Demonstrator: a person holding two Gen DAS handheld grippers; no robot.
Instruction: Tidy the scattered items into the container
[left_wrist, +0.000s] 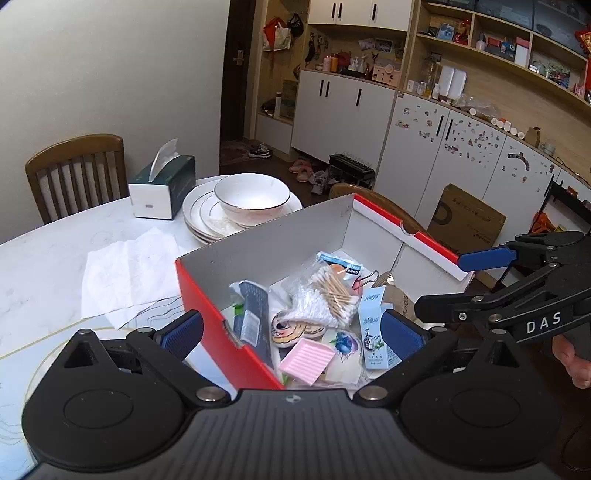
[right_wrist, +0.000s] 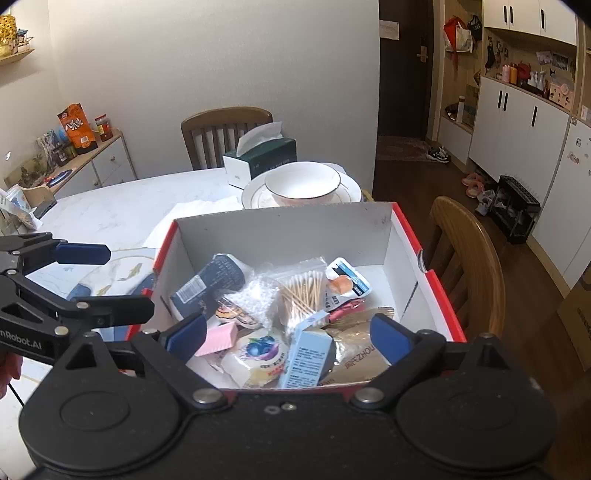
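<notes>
Judging by the full red box (right_wrist: 439, 295), holding cotton swabs (right_wrist: 301, 291), a pink tray (right_wrist: 218, 338) and a blue carton (right_wrist: 306, 356), tidying looks nearly done. Both the left gripper (left_wrist: 291, 334) and right gripper (right_wrist: 290, 334) stand wide and empty. Box walls hide the table (left_wrist: 51, 258) close around it, so stray items there cannot be ruled out.

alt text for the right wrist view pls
A red box on a white table holds cotton swabs, packets and a pink dish; the right gripper hovers above, jaws open and empty.
</notes>
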